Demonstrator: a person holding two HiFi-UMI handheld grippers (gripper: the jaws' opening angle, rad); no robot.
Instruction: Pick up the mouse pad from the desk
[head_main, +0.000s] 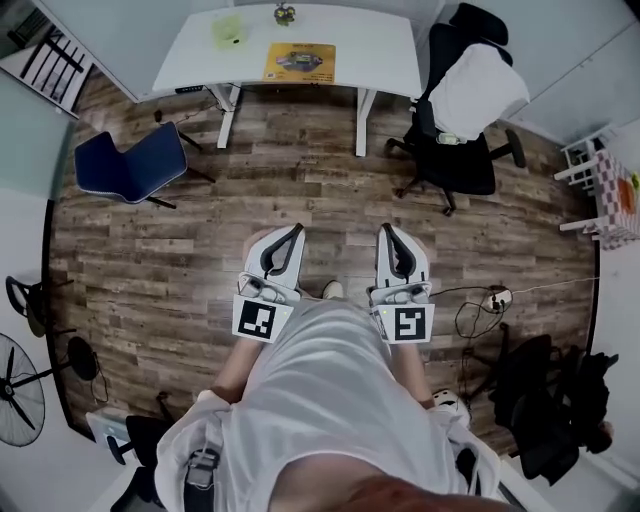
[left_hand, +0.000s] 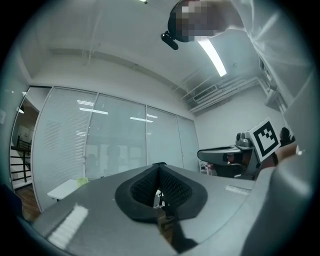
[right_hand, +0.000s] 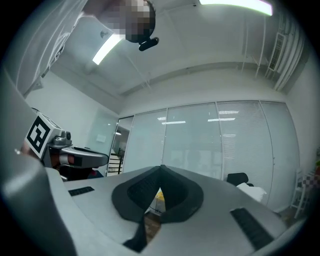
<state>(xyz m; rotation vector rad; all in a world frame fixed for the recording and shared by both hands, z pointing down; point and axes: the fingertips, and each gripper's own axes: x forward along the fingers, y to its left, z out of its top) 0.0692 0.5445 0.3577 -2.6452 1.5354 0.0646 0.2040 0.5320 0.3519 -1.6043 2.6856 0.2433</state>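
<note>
While well back from the table (head_main: 382, 48), holds left tongs (head_main: 296, 230) and right tongs (head_main: 386, 231) level, pinched shut on nothing: probably carry posture. Locates mouse pad (head_main: 299, 62) far ahead of both, flat on table, untouched.

No legible text or labels

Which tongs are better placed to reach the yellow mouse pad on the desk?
Left, slightly: the left tongs line up with the mouse pad; the right tongs sit off to its side. Both are shut, far away.
</note>
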